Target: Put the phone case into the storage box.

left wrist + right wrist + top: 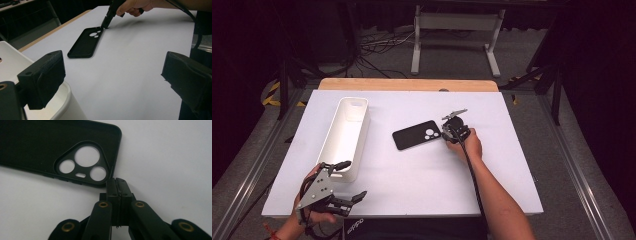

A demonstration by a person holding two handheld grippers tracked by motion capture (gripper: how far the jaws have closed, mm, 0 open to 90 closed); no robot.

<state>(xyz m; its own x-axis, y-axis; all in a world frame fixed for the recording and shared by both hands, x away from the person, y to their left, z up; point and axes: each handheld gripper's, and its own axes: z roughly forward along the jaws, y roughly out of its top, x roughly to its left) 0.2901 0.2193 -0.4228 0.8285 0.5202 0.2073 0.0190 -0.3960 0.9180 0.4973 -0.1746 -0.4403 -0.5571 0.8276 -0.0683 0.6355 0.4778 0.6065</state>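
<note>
A black phone case (416, 135) lies flat in the middle of the white table, its camera cut-outs toward the right. My right gripper (443, 133) is shut, its tips resting against the case's camera-end corner. In the right gripper view the closed jaws (117, 182) meet with only a thin seam, right at the rim of the case (37, 142). My left gripper (354, 180) stands open near the table's front left, nothing between its fingers. From the left gripper view (112, 72), the case (86, 43) and the right gripper (105, 23) lie farther off.
A long white bin (344, 135) stands at the left, its near end just beside the left gripper; its rim (62, 105) shows under the left jaw. White table surface (422, 180) spreads between the grippers. The right gripper's cable trails along the forearm.
</note>
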